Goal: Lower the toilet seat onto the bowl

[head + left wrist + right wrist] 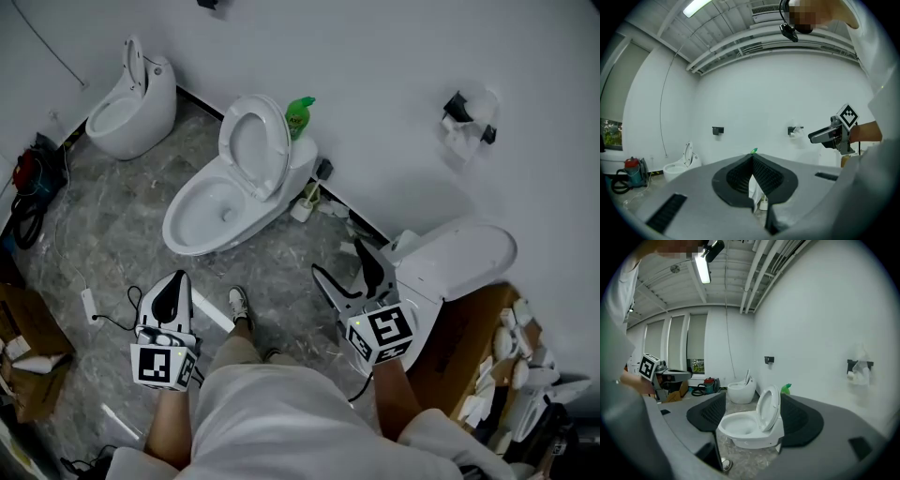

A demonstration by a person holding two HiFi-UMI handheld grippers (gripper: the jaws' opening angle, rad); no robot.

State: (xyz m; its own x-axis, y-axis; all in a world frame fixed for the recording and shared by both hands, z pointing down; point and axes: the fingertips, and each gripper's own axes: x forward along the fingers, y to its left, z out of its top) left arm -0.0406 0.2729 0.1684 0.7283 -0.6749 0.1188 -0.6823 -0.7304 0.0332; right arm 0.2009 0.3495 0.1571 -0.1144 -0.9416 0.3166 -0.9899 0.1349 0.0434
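A white toilet stands against the wall, its bowl [202, 214] uncovered and its seat [255, 148] raised upright against the tank. In the right gripper view the seat [769, 409] and bowl [739, 425] lie straight ahead, framed by the wide-apart jaws. My right gripper [339, 261] is open, holds nothing and hangs well short of the toilet, on its right. My left gripper [174, 284] is lower left, near the floor, its jaws together with nothing between them. In its own view the left gripper [752, 159] is shut and mostly hides the toilet.
A green bottle [300, 114] sits on the tank. A second toilet [131, 108] stands far left, and a third with its lid down [461, 255] is close on the right. Cardboard boxes [467, 349], a red machine with hoses [26, 174] and a power strip [89, 305] lie around.
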